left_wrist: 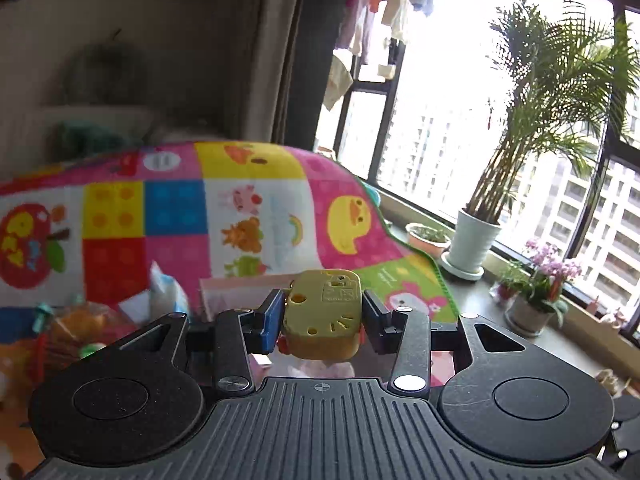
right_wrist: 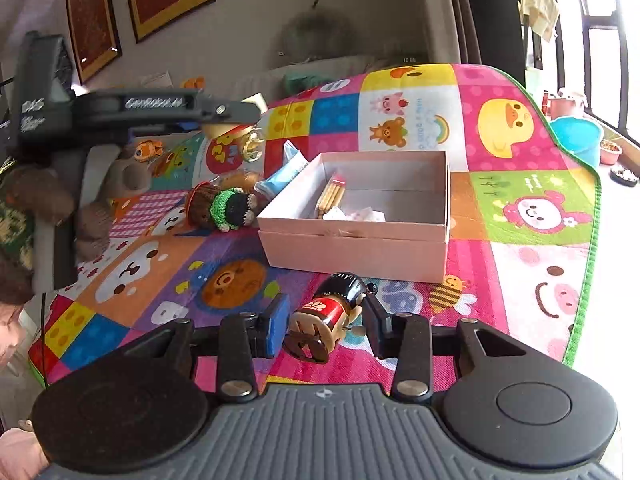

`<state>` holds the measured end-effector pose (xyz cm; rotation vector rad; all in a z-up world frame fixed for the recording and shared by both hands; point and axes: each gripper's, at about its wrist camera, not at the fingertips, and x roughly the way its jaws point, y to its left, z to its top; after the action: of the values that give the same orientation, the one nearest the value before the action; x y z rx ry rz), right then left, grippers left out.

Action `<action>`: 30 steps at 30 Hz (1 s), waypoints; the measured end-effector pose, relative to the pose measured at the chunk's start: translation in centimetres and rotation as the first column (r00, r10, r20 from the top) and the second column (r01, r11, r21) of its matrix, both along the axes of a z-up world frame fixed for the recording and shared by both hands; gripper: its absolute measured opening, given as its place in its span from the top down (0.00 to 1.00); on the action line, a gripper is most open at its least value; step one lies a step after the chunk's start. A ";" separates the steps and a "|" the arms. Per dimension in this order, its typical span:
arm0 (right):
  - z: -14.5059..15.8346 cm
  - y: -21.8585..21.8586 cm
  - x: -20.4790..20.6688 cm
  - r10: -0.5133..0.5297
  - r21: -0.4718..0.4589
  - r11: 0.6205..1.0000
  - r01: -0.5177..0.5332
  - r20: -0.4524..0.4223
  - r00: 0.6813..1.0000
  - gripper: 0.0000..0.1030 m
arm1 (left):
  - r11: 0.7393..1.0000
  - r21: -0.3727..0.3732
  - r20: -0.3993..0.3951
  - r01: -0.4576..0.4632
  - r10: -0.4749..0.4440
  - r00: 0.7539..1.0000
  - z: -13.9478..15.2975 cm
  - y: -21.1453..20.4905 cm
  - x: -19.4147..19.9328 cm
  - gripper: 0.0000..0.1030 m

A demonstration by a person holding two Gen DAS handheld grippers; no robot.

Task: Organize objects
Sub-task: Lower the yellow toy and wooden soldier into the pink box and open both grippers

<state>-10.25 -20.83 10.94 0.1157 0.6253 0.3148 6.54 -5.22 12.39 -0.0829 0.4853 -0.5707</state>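
Left gripper (left_wrist: 322, 312): clenched on yellow toy (left_wrist: 323, 314), lifted.
Right gripper (right_wrist: 328, 326): gripped wooden doll (right_wrist: 328, 320).
Pink box (right_wrist: 356, 246): open on mat (right_wrist: 532, 264).

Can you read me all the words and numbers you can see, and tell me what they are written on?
"DAS": white letters on the dark body of the left gripper, seen from the right wrist view.
White brand word on its black arm: too blurred to read.
Green writing beside the rainbow on the play mat: too small to read.
Embossed label on the yellow toy: too small to read.
Digits on a dark display behind the mat: too blurred.
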 end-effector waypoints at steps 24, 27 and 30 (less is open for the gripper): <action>5.7 2.1 15.3 -0.133 0.108 0.988 0.114 0.186 0.973 0.56 | 0.952 0.057 -0.167 -0.301 0.306 0.937 -8.9 13.1 -4.3 0.60; 4.3 2.0 16.5 -0.146 0.167 0.978 0.128 0.098 0.985 0.37 | 0.944 0.076 -0.160 -0.322 0.330 0.930 -9.3 14.8 -5.1 0.60; 3.3 2.3 15.8 -0.163 0.137 0.979 0.150 0.088 0.983 0.29 | 0.938 0.092 -0.170 -0.333 0.345 0.923 -10.0 15.5 -4.8 0.60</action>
<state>5.51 -18.57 14.22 0.2717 0.4941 0.2071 1.70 10.30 2.39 -0.1592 0.6525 -0.2069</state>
